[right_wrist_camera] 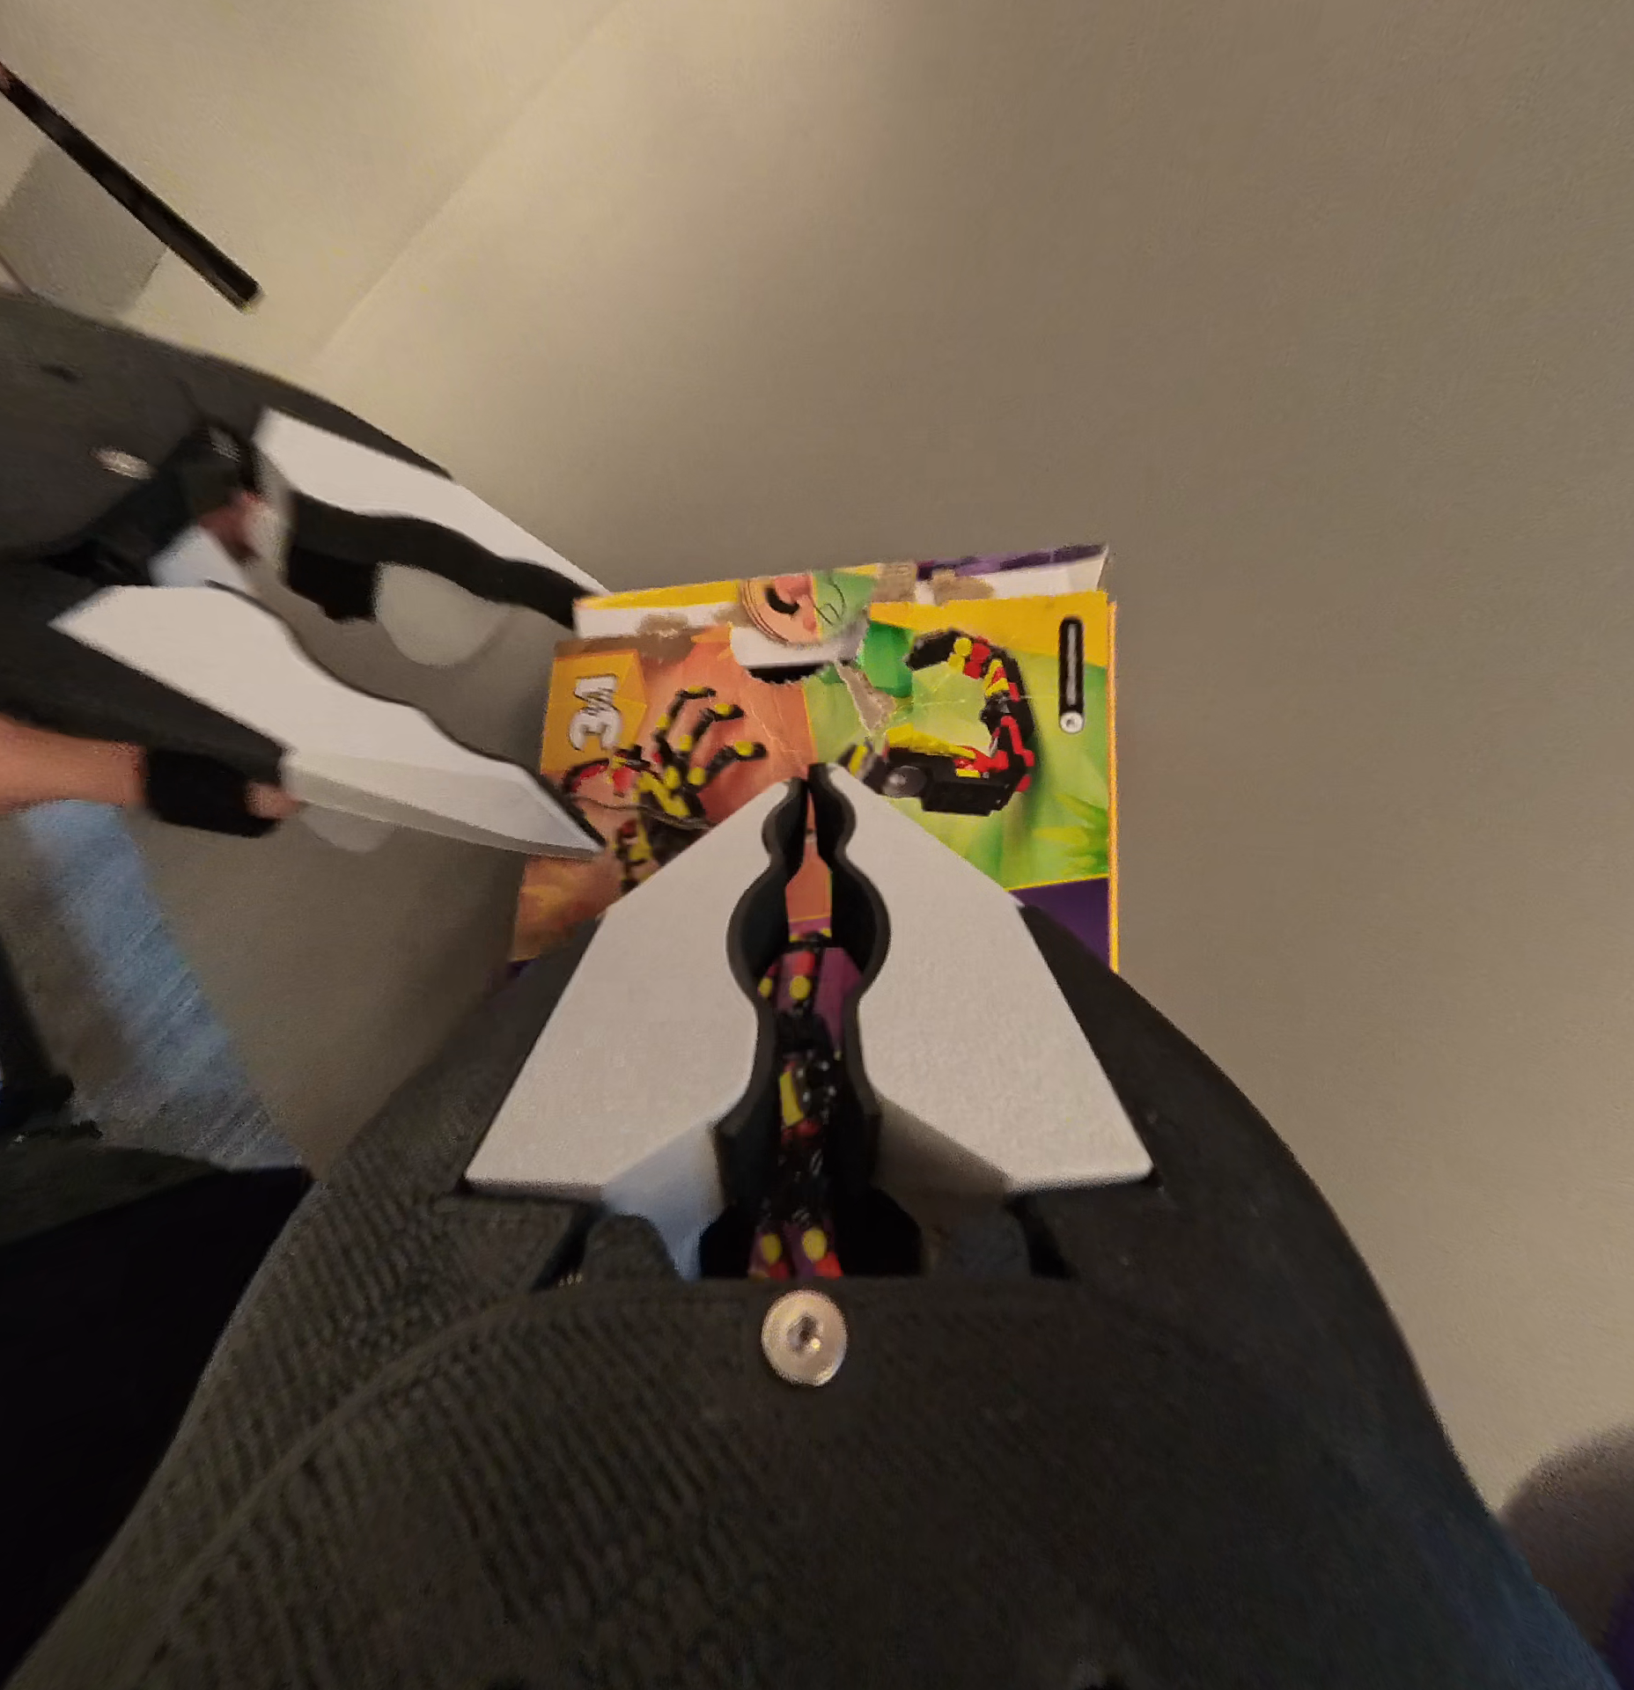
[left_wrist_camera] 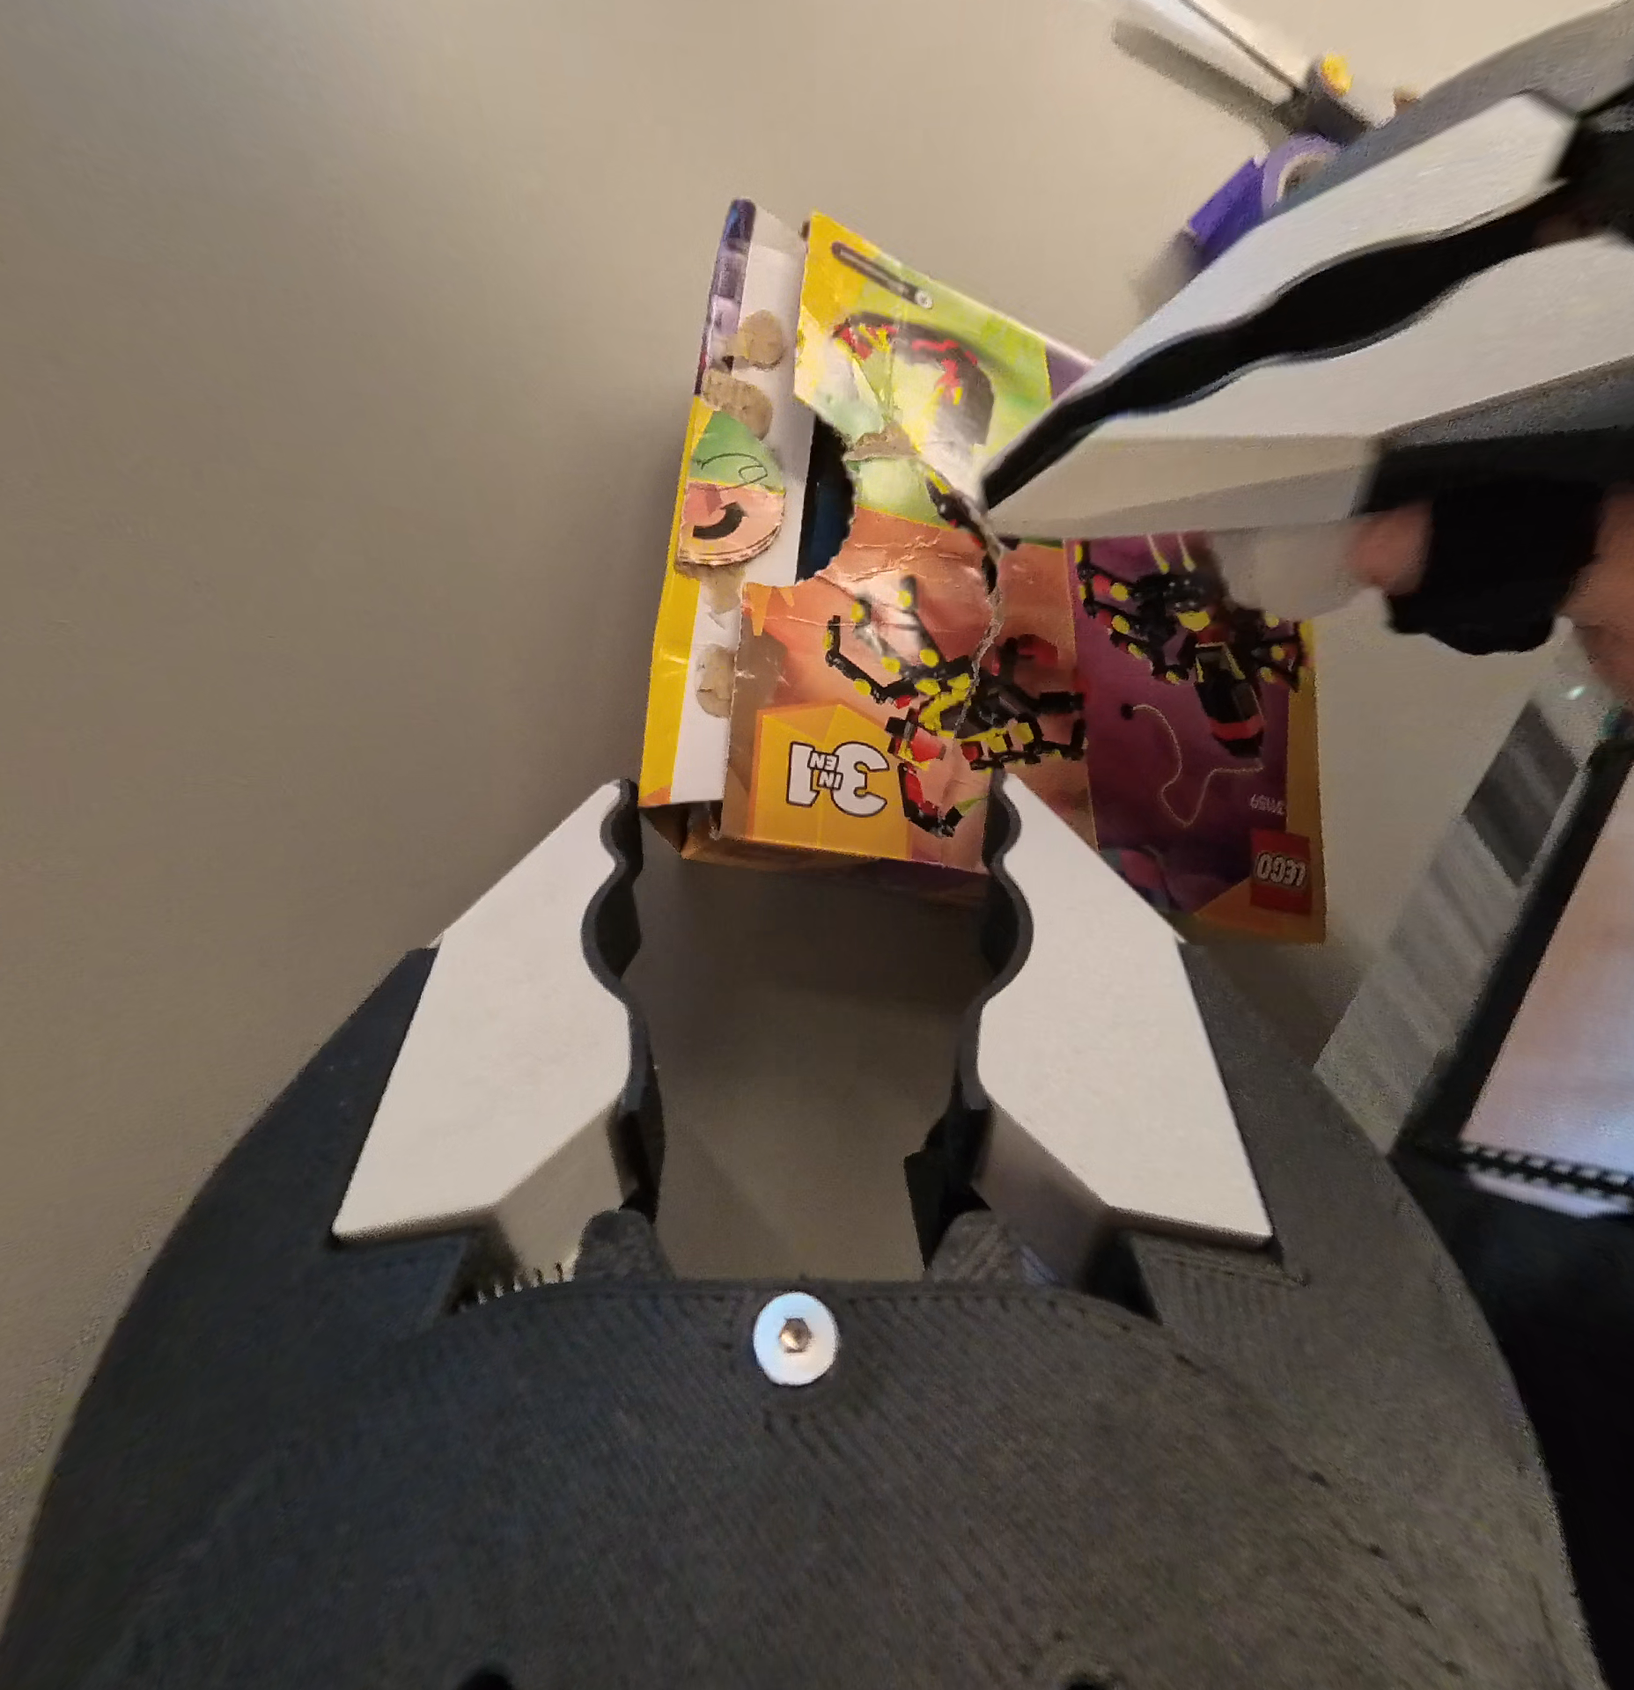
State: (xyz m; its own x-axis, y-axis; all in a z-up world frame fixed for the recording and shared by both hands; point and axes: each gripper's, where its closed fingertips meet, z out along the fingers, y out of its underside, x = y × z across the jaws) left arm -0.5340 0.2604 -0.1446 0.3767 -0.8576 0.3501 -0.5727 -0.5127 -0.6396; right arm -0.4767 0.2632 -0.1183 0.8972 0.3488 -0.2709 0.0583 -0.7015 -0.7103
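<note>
Table [left_wrist_camera: 246, 457]: plain beige surface, fills most of both views.

Box [left_wrist_camera: 886, 640]: colourful cardboard toy box, standing on the table, printed with brick-built black, red and yellow creatures on orange, green and purple panels. Front panel torn. A ragged hole near the upper left edge in the left wrist view shows a dark interior; contents cannot be made out. Side flap, white inside with patches of torn glue, stands ajar. The purple part of the front is lifted away from the box body.

Left gripper [left_wrist_camera: 813, 823]: jaws wide apart, holding nothing. Its fingertips sit just at the box's near lower edge, one on each side of the orange panel; contact cannot be told. In the right wrist view it comes in from the left, blurred, with the lower finger's tip at the box face.

Right gripper [right_wrist_camera: 811, 786]: jaws pinched together on the box's torn front panel; printed card shows in the slot between the fingers. In the left wrist view it enters from the upper right, tips meeting at the tear line.

Hand [left_wrist_camera: 1454, 585]: in a dark fingerless glove, behind the right gripper.

Far back, a blurred purple object [left_wrist_camera: 1271, 183].
</note>
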